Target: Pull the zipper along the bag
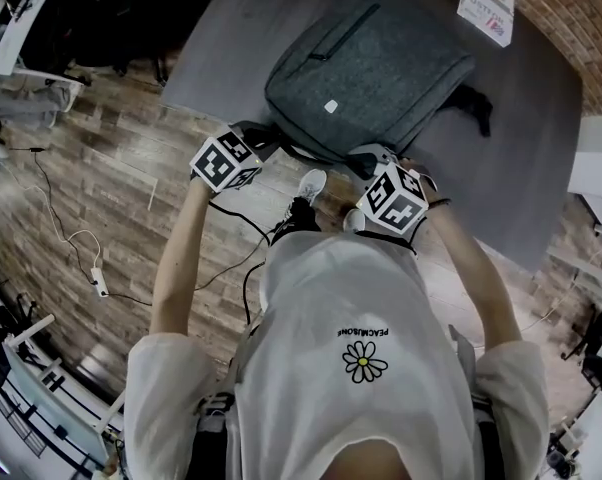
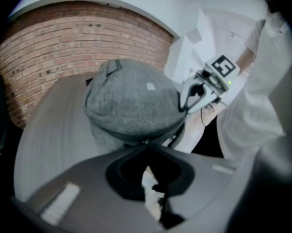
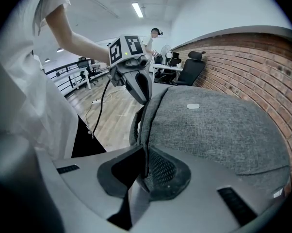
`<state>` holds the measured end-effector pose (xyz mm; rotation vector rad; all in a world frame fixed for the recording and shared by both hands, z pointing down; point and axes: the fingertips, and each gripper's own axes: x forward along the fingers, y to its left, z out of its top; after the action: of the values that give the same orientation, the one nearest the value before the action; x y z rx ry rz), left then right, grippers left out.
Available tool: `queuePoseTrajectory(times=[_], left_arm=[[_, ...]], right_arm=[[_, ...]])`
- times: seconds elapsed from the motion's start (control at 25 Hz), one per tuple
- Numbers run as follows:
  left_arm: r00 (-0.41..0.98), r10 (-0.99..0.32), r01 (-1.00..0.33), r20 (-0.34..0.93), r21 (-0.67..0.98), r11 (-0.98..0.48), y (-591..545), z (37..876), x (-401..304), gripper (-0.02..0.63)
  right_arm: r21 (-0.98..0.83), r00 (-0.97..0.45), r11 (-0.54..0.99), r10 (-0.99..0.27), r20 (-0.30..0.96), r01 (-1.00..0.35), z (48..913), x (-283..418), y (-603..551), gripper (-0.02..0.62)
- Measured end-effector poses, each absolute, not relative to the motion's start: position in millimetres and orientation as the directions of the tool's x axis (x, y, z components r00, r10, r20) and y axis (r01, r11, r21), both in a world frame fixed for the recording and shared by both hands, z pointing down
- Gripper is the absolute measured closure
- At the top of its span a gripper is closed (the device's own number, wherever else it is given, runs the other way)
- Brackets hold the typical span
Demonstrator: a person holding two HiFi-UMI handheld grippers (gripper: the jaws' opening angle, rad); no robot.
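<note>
Grey plastic left tongs point(image 2: 146, 147) sit pressed together right on the dark zip seam point(image 2: 136, 139), at the edge of the bag point(image 2: 131, 98) nearest them. I cannot tell whether the zipper pull is actually caught between the tips. The bag lies flat on the desk point(image 1: 541, 158), just ahead of both tongs and spanning the gap between them, with its bulk stretching away. On the right, the right tongs point(image 3: 145, 152) pinch a fold of the bag's edge. The fabric stands upright between the pads, and the seam runs off toward the left tongs.

The likeliest failure, as I judge it, is on the left. If those tips closed beside the pull rather than on it, they will slip off the seam and the zip stays put. The right grip looks shallow, so a hard tug could drag the fabric free. The whole bag would then slide across the smooth desk. Pulling at an angle to the seam could also jam the slider in the felt.
</note>
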<state>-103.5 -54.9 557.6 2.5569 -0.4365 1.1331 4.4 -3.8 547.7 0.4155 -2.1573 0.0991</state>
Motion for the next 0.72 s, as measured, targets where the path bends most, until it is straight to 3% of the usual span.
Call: queuePoseTrajectory(times=[0.36,0.56,0.72], left_arm=[[0.63,-0.001,-0.261,0.776,0.211,-0.942,-6,558,-35,0.595],[0.636,-0.049,-0.325,0.77,0.209,-0.922,-3,558,-35,0.603],[0.591,-0.179,-0.38,0.787,0.077,-0.922,-15,561,-46,0.603]], right_arm=[[0.056,-0.563,0.942,-0.246,0.789,-0.332,549,4,-7,0.565],[0.006,-0.597,0.951,-0.199,0.777,-0.308,542,2,-2,0.563],[0.067,-0.598,0.966,-0.208,0.774,-0.249,517,18,4,0.534]])
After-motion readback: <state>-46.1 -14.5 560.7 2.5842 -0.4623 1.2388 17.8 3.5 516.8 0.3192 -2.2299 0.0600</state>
